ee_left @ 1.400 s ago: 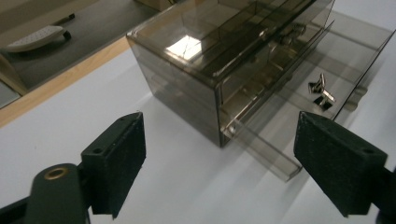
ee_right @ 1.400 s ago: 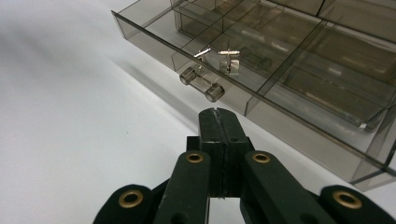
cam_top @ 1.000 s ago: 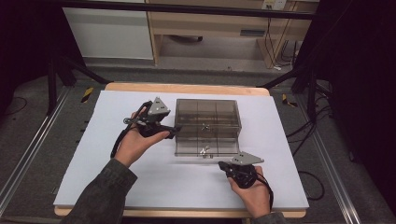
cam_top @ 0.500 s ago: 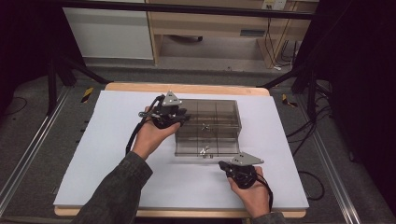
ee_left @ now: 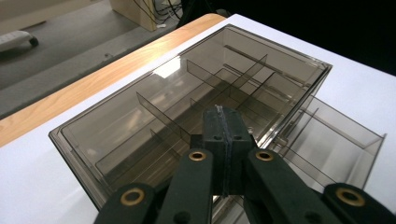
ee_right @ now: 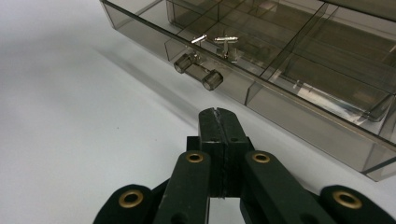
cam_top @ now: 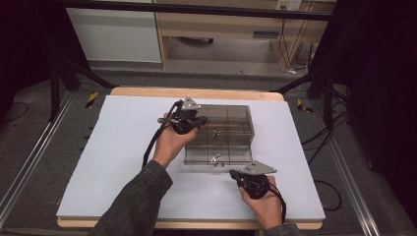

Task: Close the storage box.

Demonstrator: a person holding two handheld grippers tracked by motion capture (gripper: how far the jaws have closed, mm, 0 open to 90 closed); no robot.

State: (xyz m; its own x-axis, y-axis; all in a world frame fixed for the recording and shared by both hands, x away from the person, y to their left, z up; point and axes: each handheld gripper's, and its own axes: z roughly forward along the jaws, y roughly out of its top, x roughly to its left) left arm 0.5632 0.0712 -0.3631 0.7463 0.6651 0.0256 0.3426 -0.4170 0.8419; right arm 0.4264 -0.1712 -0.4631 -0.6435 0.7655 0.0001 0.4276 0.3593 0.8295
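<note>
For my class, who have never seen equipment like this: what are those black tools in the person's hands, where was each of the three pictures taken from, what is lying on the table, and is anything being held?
A person sits at a table with a white surface and holds a hand-operated two-jaw gripper in each hand.

The high view comes from a fixed camera above the table. In it, the left gripper rests over the top left edge of a smoky clear plastic drawer box, and the right gripper sits on the table in front of it.

The other two pictures come from cameras riding on the grippers, looking along their black jaws. In the left gripper view, the left gripper's jaws have just closed, with nothing between them, above the box's divided top. In the right gripper view, the right gripper is also shut and empty, pointing at the handle of the lowest drawer, which is pulled out.

Nothing is held.
</note>
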